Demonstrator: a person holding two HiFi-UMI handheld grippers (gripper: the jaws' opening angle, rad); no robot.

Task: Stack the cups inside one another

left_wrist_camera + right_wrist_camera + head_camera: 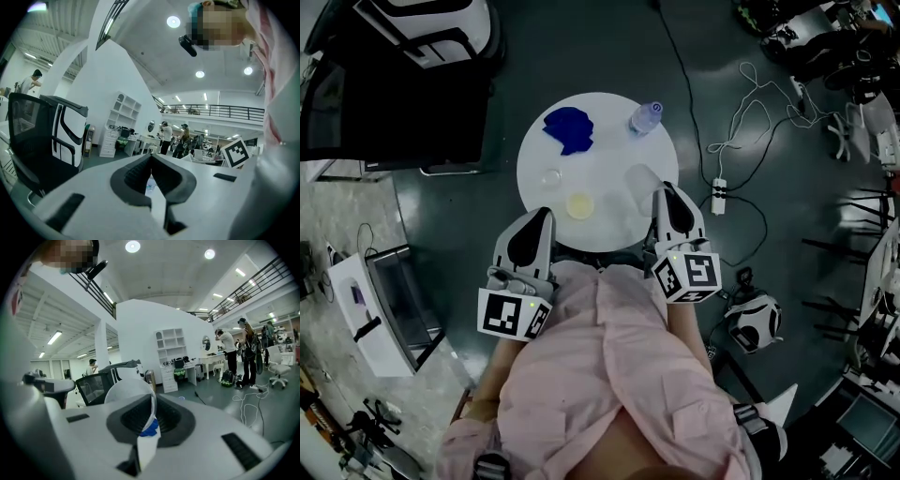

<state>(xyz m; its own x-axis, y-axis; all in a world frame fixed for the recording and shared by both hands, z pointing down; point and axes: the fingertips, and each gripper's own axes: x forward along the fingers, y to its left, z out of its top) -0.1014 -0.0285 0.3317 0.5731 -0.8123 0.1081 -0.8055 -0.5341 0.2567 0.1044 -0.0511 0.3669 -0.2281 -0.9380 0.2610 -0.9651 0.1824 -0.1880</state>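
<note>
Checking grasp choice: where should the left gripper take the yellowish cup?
Likely the near rim of the yellowish cup, coming from above with one jaw inside. It stands on the table, shows a round outline from overhead, and sits apart from its neighbours.

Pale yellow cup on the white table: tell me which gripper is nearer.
Left. The left gripper lies just left of the pale yellow cup; the right gripper, clamping a translucent cup, is farther right.
</note>
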